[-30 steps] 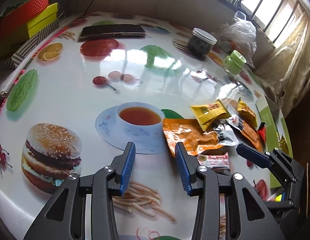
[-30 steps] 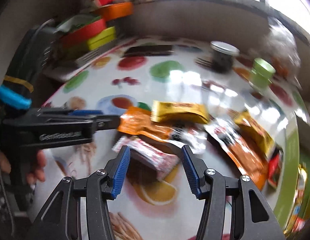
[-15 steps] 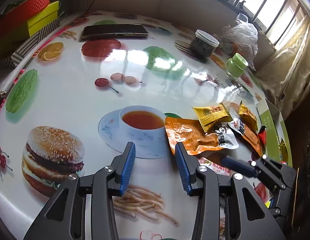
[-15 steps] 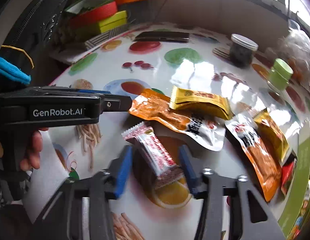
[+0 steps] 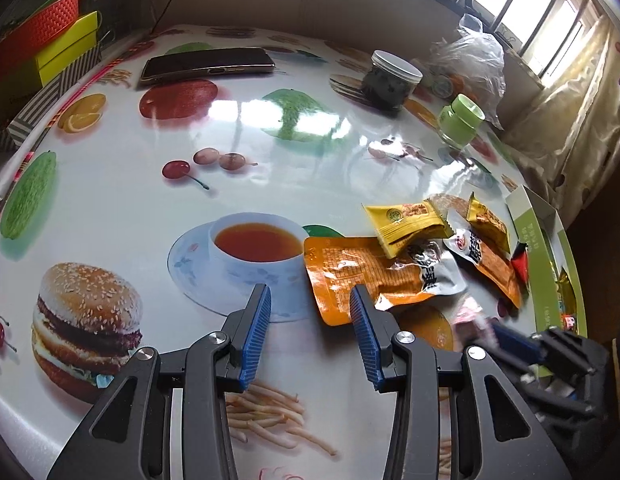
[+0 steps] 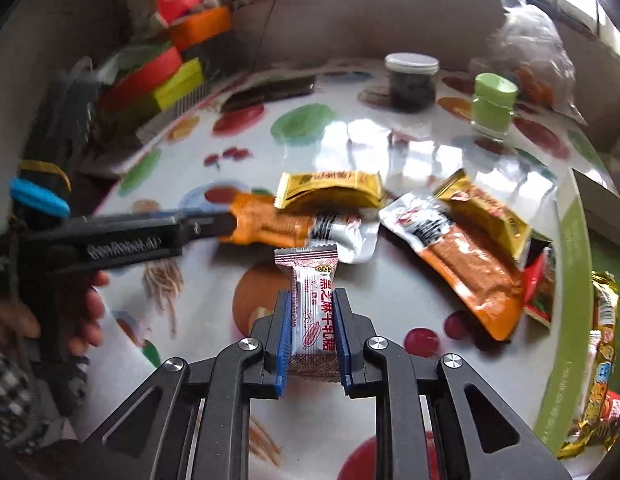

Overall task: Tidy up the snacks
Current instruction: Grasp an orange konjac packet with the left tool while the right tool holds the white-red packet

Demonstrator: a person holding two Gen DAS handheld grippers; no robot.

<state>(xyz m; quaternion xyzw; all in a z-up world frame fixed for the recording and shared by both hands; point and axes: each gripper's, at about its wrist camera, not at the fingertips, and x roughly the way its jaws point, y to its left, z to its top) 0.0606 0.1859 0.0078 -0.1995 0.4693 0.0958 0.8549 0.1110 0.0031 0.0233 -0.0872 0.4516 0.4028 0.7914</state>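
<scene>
My right gripper (image 6: 310,300) is shut on a white and red nougat bar (image 6: 312,312), held just above the table. Beyond it lie an orange pouch (image 6: 269,224), a yellow snack pack (image 6: 334,190), an orange and white pouch (image 6: 462,256) and a gold packet (image 6: 486,212). My left gripper (image 5: 307,300) is open and empty over the printed teacup, with its right finger at the corner of the orange pouch (image 5: 358,272). The right gripper (image 5: 510,340) shows blurred at the lower right of the left wrist view. A green box (image 6: 566,320) with snacks stands at the right edge.
A dark jar (image 5: 390,82), a green-lidded jar (image 5: 460,120) and a plastic bag (image 5: 470,56) stand at the back right. A phone (image 5: 207,65) lies at the back. Stacked coloured boxes (image 5: 49,40) sit at the left.
My right gripper has shut on the nougat bar and lifted it off the table. My left gripper has edged slightly toward the orange pouch.
</scene>
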